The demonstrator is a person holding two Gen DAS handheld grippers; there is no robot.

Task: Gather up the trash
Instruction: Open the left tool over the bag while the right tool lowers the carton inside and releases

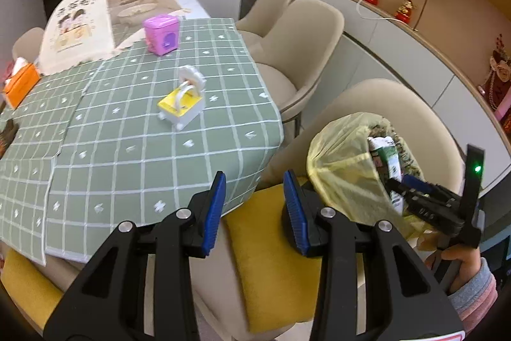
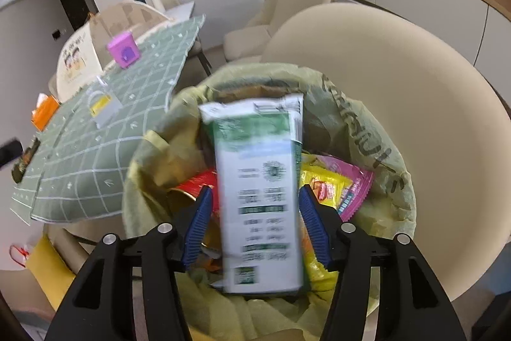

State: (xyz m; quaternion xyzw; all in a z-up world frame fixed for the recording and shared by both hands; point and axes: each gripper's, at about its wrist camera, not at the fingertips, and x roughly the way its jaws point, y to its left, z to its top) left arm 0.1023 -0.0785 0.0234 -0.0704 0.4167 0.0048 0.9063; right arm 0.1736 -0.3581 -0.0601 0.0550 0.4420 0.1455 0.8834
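Counter [image 1: 134, 149]: we are seeing a green checked cloth covering it, carrying an orange tissue box [image 1: 19, 83], a purple toy box [image 1: 161, 34] and a yellow-and-white toy [image 1: 182, 103].
Left gripper [image 1: 254, 210]: we are holding it over the counter's edge and a yellow seat cushion [image 1: 271, 261], its jaws standing partly apart with nothing between them.
Trash bag [image 2: 367, 130]: yellowish, sitting open on a beige chair [image 2: 431, 85], wrappers inside.
Right gripper [image 2: 255, 222]: we are holding it above the bag, its jaws spread wide either side of a green-and-white carton [image 2: 258, 187], blurred; pads not pressing it.
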